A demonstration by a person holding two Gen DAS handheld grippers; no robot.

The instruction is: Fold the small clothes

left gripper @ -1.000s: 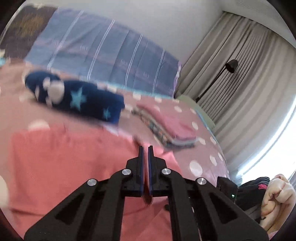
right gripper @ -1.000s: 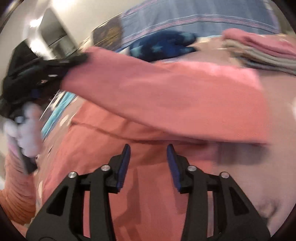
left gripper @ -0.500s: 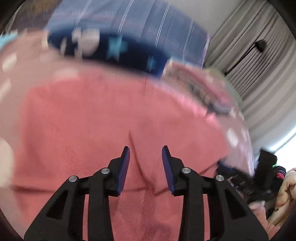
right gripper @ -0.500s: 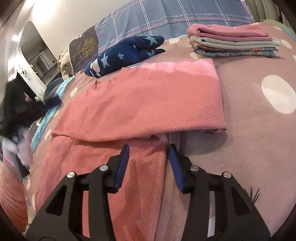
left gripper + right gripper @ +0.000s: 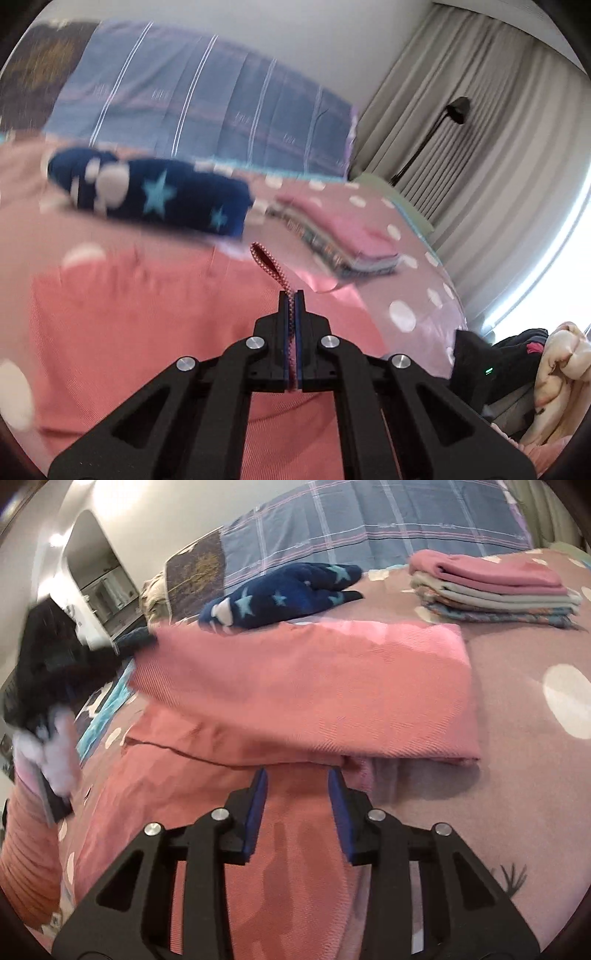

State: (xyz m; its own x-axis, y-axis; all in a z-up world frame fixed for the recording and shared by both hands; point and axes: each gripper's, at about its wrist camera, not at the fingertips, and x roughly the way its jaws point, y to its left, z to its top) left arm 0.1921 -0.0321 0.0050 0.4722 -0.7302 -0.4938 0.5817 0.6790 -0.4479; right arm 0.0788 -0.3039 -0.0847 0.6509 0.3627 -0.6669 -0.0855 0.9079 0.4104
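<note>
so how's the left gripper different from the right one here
The left gripper is shut, pinching an edge of the coral garment; the right gripper is open and holds nothing. The left lifts the cloth off the bed; the right hovers low over a flat part. Both have black frames and blue pads.

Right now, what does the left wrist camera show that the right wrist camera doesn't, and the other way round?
Only the left wrist view shows the floor lamp, the curtains, and the left claw shut on a fold of the pink garment. Only the right wrist view shows the open right claw and the mirror. Both show the star-patterned navy garment, the folded stack and the plaid pillow.
</note>
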